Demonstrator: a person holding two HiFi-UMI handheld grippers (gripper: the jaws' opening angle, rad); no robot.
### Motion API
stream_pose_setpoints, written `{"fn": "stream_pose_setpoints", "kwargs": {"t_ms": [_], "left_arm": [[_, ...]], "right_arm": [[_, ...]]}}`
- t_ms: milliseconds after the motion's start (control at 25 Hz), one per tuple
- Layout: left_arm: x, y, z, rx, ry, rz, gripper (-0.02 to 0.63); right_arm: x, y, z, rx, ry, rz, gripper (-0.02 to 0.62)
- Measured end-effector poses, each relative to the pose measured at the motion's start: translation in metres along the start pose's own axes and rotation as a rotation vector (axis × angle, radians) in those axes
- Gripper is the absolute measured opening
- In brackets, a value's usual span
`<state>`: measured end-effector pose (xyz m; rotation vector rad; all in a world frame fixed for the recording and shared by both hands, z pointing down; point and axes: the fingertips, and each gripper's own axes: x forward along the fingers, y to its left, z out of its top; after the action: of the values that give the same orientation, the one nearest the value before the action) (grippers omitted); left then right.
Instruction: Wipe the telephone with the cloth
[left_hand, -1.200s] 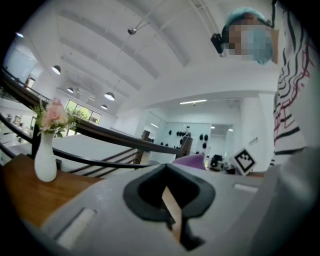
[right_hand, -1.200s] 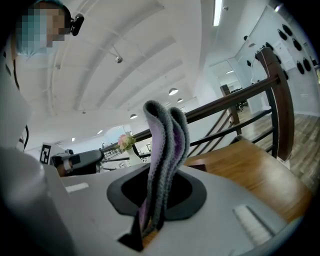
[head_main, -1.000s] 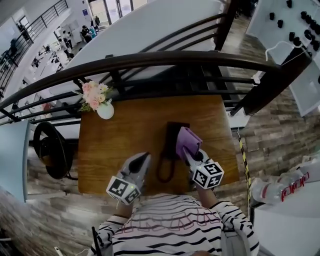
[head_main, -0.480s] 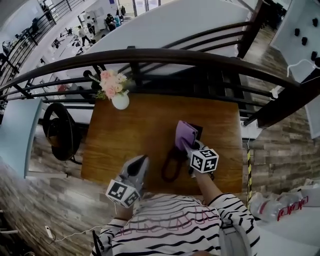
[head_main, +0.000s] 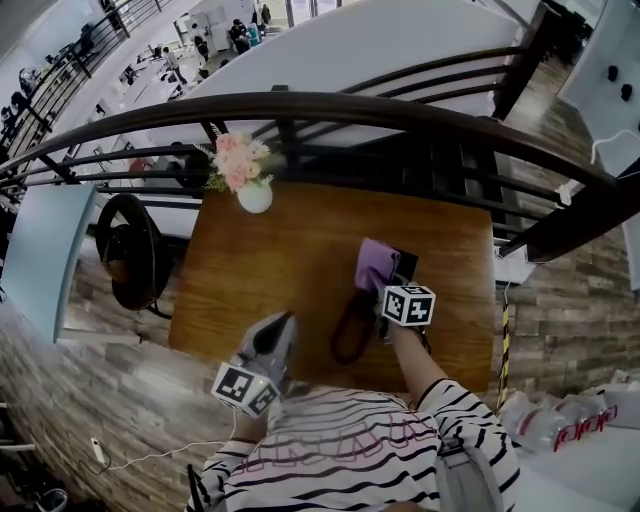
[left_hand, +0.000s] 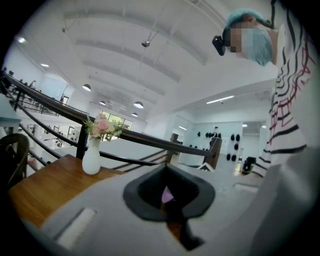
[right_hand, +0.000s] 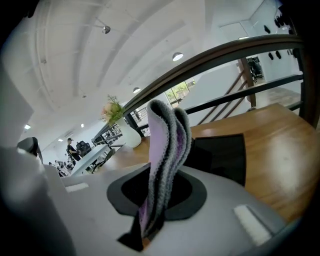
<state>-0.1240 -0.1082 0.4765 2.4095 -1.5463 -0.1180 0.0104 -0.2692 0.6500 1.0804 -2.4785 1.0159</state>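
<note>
While the wooden table (head_main: 290, 250) fills the view, the flat black telephone (head_main: 404, 263) lies right of centre, its cord looped nearward. Left gripper (head_main: 284, 322) is clenched, empty. Right gripper (head_main: 383, 284) pinches the folded lilac cloth (head_main: 374, 262) over the telephone's left part.

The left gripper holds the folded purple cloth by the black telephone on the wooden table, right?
No, it's the right gripper that holds the folded purple cloth by the black telephone on the wooden table; the right gripper view shows it.
</note>
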Motion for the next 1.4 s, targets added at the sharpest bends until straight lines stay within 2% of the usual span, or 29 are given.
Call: {"fn": "stream_pose_setpoints", "kwargs": {"t_ms": [280,760,1200,1400], "left_arm": [[0.014,-0.005,-0.001,-0.002,0.008,-0.042,0.002],[0.04,-0.03,-0.006,0.023,0.028,-0.156,0.002],[0.053,-0.044,-0.009,0.016,0.055,-0.23,0.002],[0.052,-0.041,-0.01,0.018,0.058,-0.254,0.002]], "right_arm": [[-0.013,-0.022,0.002,0.018,-0.008,-0.052,0.051],[-0.065,-0.076,0.001,0.081,-0.066,-0.175,0.051],[-0.105,-0.111,-0.008,0.157,-0.117,-0.287,0.052],[-0.109,-0.093,-0.005,0.17,-0.171,-0.257,0.051]]}}
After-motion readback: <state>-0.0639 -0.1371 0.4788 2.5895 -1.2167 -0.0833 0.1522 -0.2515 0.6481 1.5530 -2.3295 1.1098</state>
